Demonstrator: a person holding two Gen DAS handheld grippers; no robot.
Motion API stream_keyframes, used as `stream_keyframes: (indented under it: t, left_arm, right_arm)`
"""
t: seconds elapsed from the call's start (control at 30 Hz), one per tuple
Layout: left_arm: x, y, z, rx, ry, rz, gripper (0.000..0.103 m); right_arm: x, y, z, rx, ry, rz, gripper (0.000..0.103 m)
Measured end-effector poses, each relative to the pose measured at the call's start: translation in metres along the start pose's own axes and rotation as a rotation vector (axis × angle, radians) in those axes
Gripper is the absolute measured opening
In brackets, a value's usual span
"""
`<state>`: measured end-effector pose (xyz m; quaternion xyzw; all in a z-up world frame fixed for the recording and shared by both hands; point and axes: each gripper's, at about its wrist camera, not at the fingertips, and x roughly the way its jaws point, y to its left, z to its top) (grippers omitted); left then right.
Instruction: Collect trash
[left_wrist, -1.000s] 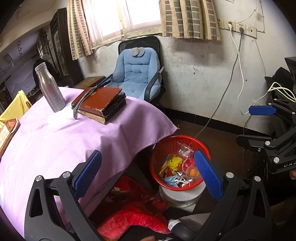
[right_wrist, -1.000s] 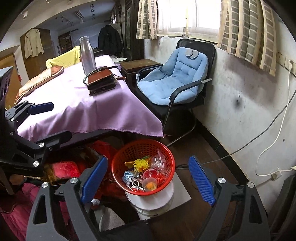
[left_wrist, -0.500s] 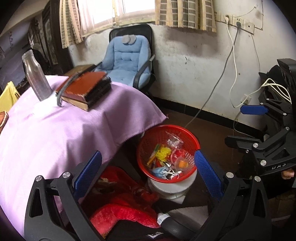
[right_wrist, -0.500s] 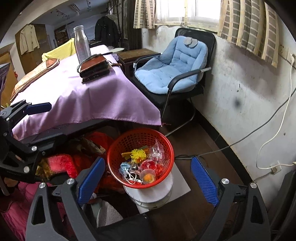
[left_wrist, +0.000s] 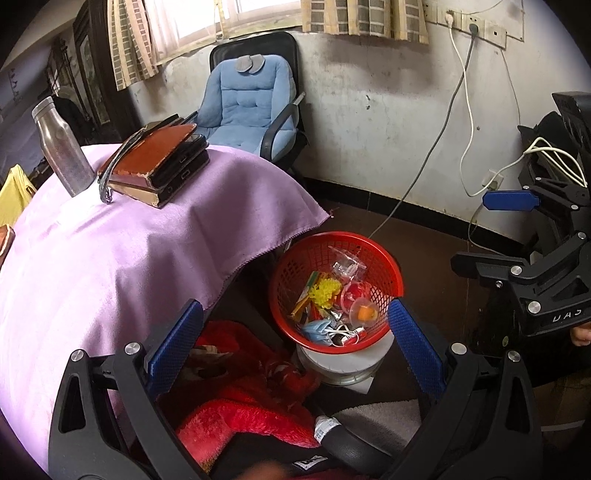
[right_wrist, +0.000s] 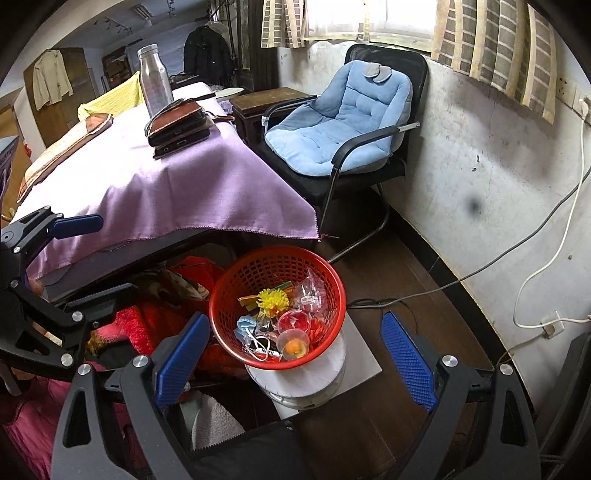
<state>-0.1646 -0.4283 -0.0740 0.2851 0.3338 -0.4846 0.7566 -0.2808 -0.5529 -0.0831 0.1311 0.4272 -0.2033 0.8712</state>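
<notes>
Left gripper (left_wrist: 291, 343): fingers spread wide apart, nothing between the blue pads (left_wrist: 173, 345). Right gripper (right_wrist: 295, 350): fingers likewise wide apart and empty. Both grippers hang above the floor beside the table edge, each looking down toward the red basket (right_wrist: 225, 295).

The red basket sits on a white round base (right_wrist: 303, 384) on the floor, just beyond the near corner of the purple tablecloth (right_wrist: 166, 192). The trash lies inside the basket: a yellow pom-pom flower (right_wrist: 273, 299), a blue face mask (right_wrist: 245, 325), a clear cup with an orange piece (right_wrist: 293, 345), clear plastic wrapping (right_wrist: 314, 291) and a white cable (right_wrist: 258, 345). In the left wrist view the basket (left_wrist: 384, 266) appears between the fingers, nearer the right pad.

On the tablecloth, far side: a steel bottle (right_wrist: 153, 79) stands upright, just beside a stack of brown books (right_wrist: 177, 127). A blue cushioned chair (right_wrist: 343, 118) stands against the far wall. Red fabric (left_wrist: 236, 410) lies on the floor under the table.
</notes>
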Motion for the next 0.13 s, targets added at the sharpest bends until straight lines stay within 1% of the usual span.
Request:
stream_keyframes:
  t: [0.13]
  left_arm:
    - [-0.0007,-0.0001,-0.0003,0.004,-0.005,0.013,0.096]
  right_arm:
    - [-0.0001,0.0003,0.0001,-0.001,-0.001,-0.001,0.092]
